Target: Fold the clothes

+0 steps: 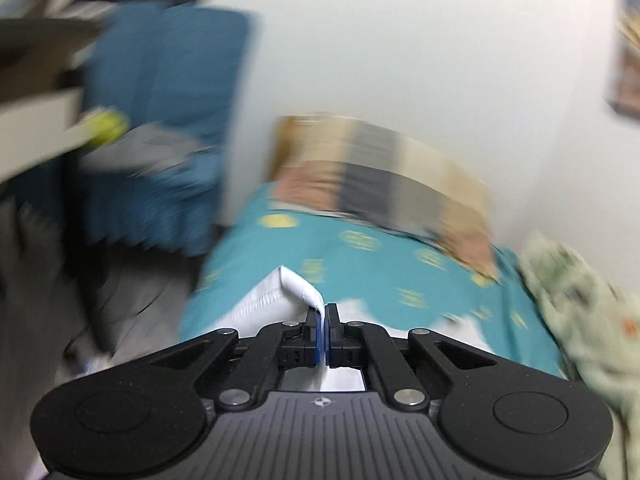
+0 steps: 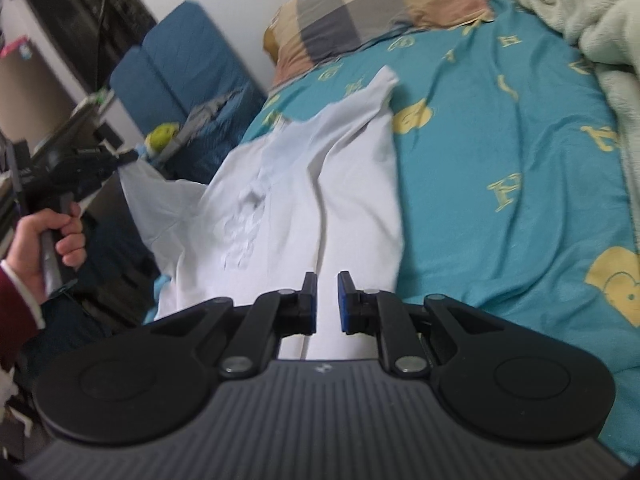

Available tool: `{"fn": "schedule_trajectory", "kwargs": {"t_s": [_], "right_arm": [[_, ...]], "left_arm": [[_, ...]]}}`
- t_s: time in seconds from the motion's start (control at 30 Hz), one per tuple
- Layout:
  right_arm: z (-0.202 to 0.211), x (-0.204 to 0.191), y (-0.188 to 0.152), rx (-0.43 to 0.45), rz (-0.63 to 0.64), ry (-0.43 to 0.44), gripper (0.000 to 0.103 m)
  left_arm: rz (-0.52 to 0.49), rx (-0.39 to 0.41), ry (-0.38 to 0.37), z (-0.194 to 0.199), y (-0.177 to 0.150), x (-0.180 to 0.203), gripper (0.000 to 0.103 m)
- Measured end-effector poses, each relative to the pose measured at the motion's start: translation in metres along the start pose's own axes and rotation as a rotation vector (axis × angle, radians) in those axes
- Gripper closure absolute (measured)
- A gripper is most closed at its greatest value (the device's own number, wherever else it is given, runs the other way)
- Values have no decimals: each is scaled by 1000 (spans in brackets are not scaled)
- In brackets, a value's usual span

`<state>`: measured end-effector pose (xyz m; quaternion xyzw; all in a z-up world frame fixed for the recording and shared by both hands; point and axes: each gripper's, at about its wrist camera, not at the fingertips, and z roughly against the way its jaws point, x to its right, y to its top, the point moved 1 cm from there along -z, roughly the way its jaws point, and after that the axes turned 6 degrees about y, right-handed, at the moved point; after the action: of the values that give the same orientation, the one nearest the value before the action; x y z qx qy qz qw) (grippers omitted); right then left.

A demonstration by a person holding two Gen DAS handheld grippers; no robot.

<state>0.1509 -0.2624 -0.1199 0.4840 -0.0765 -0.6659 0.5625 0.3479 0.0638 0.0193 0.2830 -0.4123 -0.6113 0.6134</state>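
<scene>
At the far left of the right wrist view, a hand (image 2: 48, 240) in a dark red sleeve grips the handle of the left gripper (image 2: 120, 157), raised off the left edge of the bed (image 2: 520, 152). Its jaws are clamped on a stitched corner of the white garment (image 1: 296, 292), lifting that corner above the floor beside the bed. A blue cushion (image 2: 180, 60) leans against the wall nearby. The white garment (image 2: 304, 184) lies lengthwise along the bed's left edge on the teal sheet, wrinkled, one end reaching toward the checked pillow (image 2: 372, 8) at the head. The right gripper (image 2: 327, 300) hovers over the garment's near end, jaws parted and holding nothing. A pale green blanket (image 2: 592, 12) is heaped along the bed's right edge.
</scene>
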Motion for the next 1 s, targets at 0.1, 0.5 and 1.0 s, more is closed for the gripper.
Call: {"fn": "schedule_trajectory", "kwargs": {"t_s": [0.1, 0.5, 1.0], "right_arm": [[9, 11, 6, 26, -24, -15, 90], [24, 38, 23, 110, -75, -15, 90], [37, -1, 20, 155, 127, 112, 88]], "left_arm": [[-118, -19, -75, -2, -1, 72, 101], [-217, -205, -99, -44, -87, 176, 58], [-73, -147, -27, 171, -146, 96, 46]]}}
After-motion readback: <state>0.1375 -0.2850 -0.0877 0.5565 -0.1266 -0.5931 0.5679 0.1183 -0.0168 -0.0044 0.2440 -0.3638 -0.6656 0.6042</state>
